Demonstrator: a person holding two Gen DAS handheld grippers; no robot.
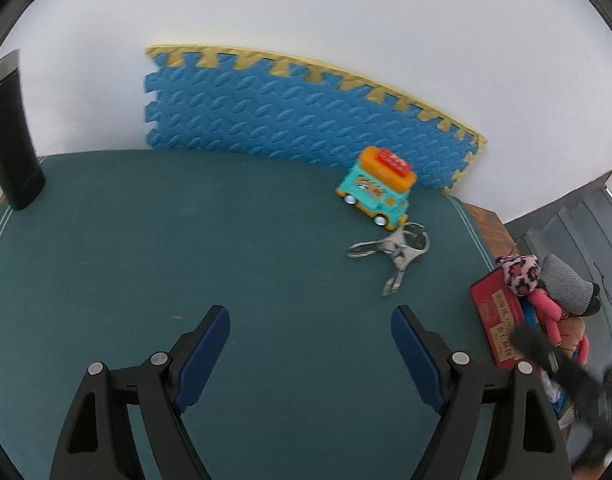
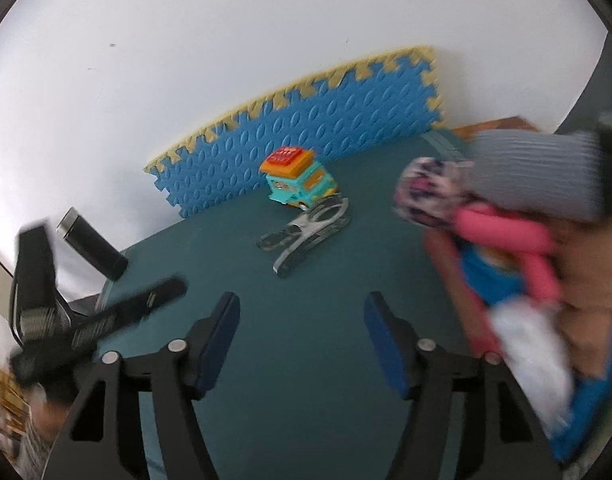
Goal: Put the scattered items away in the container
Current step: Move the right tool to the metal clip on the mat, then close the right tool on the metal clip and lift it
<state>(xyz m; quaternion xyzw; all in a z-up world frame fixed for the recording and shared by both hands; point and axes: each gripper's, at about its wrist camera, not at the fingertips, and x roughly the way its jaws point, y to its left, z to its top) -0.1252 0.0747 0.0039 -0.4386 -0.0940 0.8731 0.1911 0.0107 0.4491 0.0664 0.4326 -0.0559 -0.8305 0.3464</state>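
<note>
left gripper [image 1: 310, 344] is hanging spread and empty over the green mat [image 1: 186, 240]. metal clamp [image 1: 390, 254] is lying ahead and to its right, toy food truck [image 1: 376, 186] just behind it. right gripper [image 2: 302, 336] is also gaping, empty; clamp [image 2: 306, 228] is sitting dead ahead, long axis running diagonally. right looks better lined up. container [image 1: 492, 320] is sitting off the mat's right edge.

bare green mat [image 1: 186, 248] ahead, toy van [image 1: 376, 186], metal clip [image 1: 394, 250] beyond
</note>
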